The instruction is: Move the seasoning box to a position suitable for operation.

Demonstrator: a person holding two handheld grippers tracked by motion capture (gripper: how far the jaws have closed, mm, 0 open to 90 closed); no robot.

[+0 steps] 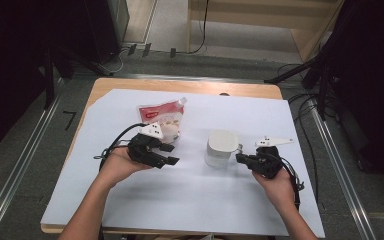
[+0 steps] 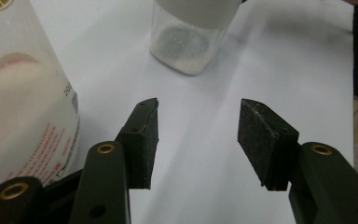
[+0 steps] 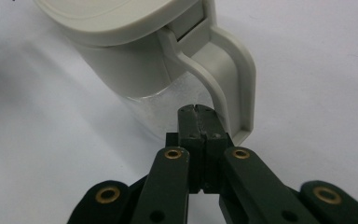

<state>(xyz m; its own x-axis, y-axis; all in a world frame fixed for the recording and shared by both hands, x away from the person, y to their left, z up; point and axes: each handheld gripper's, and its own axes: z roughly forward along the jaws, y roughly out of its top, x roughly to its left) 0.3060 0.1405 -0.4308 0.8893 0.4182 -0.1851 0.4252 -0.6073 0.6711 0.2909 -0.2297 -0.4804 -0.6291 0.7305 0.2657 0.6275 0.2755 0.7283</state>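
Observation:
A clear jar [image 1: 222, 147] with a grey-white lid stands mid-table on the white sheet; in the left gripper view the jar [image 2: 189, 42] has white powder at its bottom. A red-and-white spouted pouch [image 1: 162, 114] lies behind my left gripper [image 1: 169, 154]. That gripper [image 2: 198, 135] is open, with bare sheet between its pads, and the pouch [image 2: 18, 102] sits close on its left. My right gripper [image 1: 240, 158] is just right of the jar. Its jaws [image 3: 197, 112] are pressed together with nothing between them, tips beside the jar's handle [image 3: 228, 70].
The white sheet [image 1: 190, 200] covers most of a wooden table [image 1: 130, 85]. Metal rails run along both sides on the floor, and cables lie beyond the far edge. A wooden shelf stands at the back.

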